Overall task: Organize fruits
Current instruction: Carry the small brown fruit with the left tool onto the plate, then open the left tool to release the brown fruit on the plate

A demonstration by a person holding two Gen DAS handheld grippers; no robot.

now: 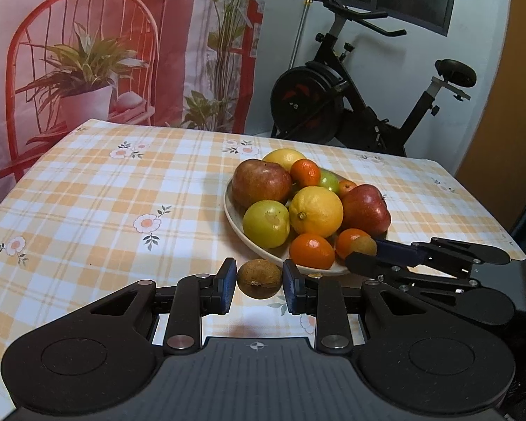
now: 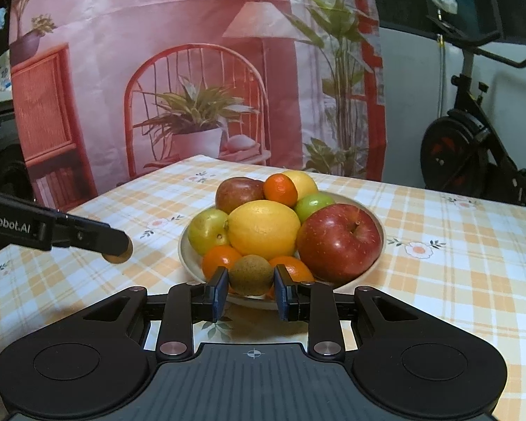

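A cream plate (image 1: 235,226) on the checked tablecloth holds apples, lemons, green fruits and tangerines. My left gripper (image 1: 259,279) is shut on a brown round fruit (image 1: 259,278), held just in front of the plate's near rim. My right gripper (image 2: 250,277) is shut on a second brown round fruit (image 2: 251,275) at the plate's (image 2: 184,251) front edge, beside a tangerine (image 2: 220,256). The right gripper also shows in the left wrist view (image 1: 363,251) with its brown fruit (image 1: 363,245). The left gripper's finger (image 2: 87,236) shows in the right wrist view at the left.
A big red apple (image 2: 338,242) and a lemon (image 2: 263,229) fill the plate's front. A printed backdrop (image 1: 122,45) hangs behind the table. An exercise bike (image 1: 350,98) stands beyond the far right table edge. The tablecloth (image 1: 87,210) spreads to the left.
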